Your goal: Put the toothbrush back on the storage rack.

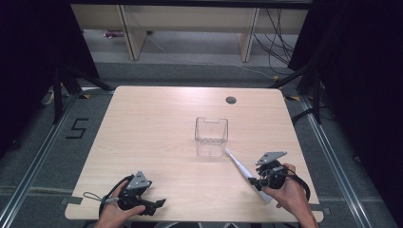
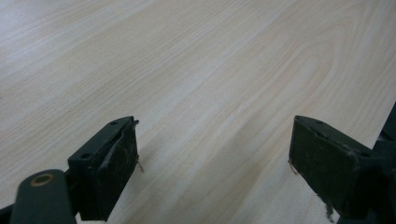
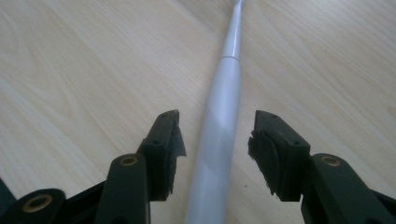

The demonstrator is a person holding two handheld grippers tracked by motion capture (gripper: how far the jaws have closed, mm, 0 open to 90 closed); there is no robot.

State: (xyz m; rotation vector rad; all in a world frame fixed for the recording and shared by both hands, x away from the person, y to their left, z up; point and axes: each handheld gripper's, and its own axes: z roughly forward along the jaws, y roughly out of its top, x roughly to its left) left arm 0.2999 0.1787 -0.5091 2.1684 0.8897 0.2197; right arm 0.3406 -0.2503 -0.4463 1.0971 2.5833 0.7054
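Note:
A white electric toothbrush (image 1: 243, 172) lies flat on the wooden table (image 1: 157, 128), its head pointing toward a clear plastic box (image 1: 211, 136). My right gripper (image 1: 256, 182) straddles the handle, open, one jaw on each side with a gap to the toothbrush (image 3: 220, 126). In the right gripper view the right gripper (image 3: 215, 140) shows the handle running up between the jaws, untouched. My left gripper (image 1: 159, 203) rests at the table's front left edge, open. In the left gripper view the left gripper (image 2: 215, 154) has only bare wood between its wide-apart jaws.
A round cable hole (image 1: 231, 100) sits near the table's far edge. Dark floor with cables and black stands surrounds the table; light furniture legs stand at the back. A floor marking "5" (image 1: 77, 128) lies to the left.

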